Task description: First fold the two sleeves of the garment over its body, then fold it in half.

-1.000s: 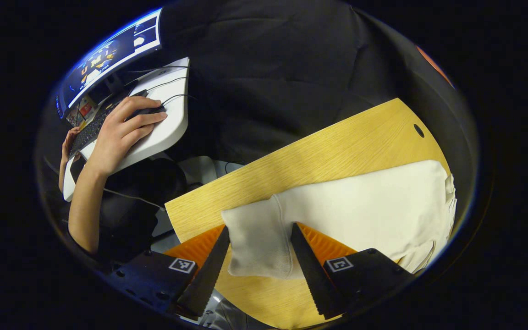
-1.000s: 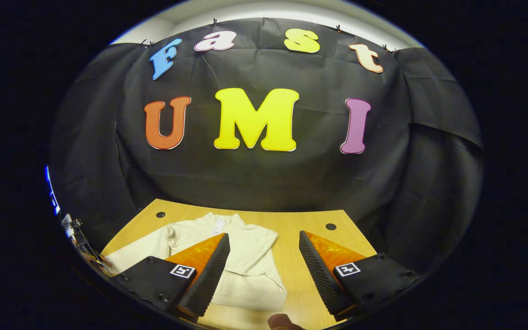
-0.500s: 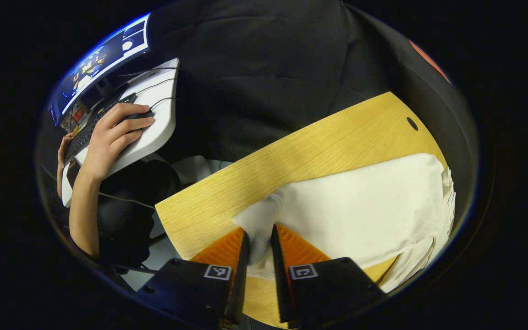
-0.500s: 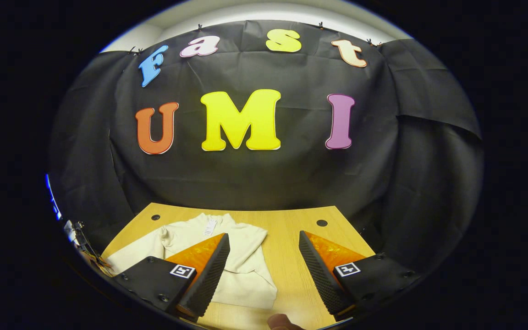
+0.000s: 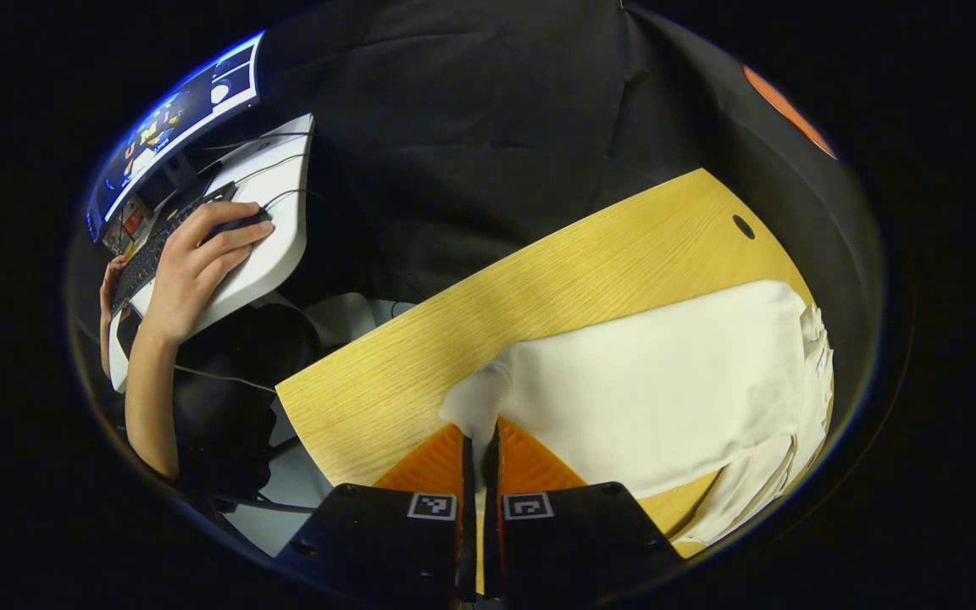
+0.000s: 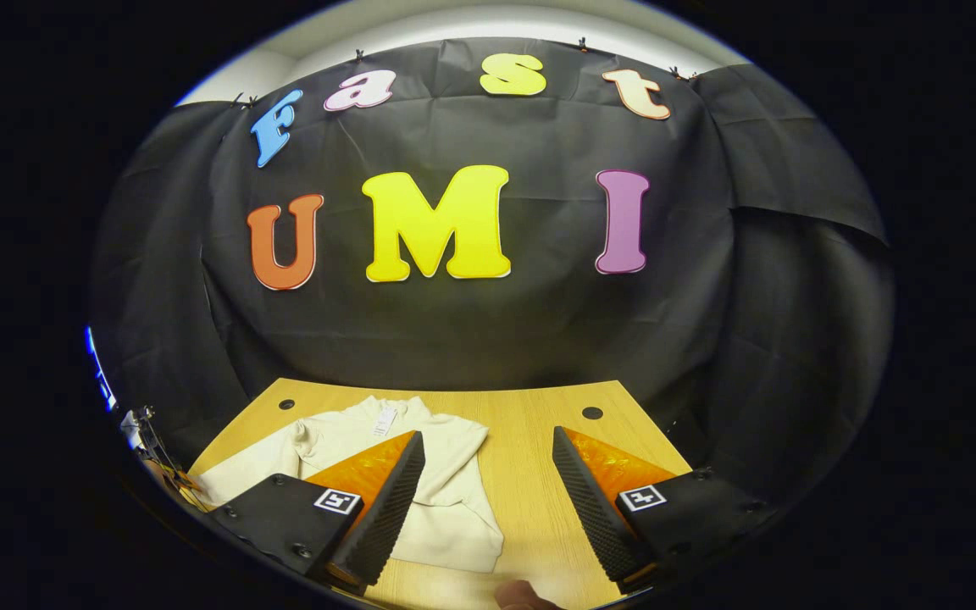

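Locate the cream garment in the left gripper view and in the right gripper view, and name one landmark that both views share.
Left gripper view: the cream garment lies lower right on the wooden table, its sleeve end pinched by the left gripper.
Right gripper view: the garment lies lower left, partly behind a finger.
Shared landmark: the wooden table.

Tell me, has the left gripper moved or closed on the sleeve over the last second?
Yes. The left gripper has closed on the sleeve cuff, bunching it, and has edged along the wooden table toward the garment's body.
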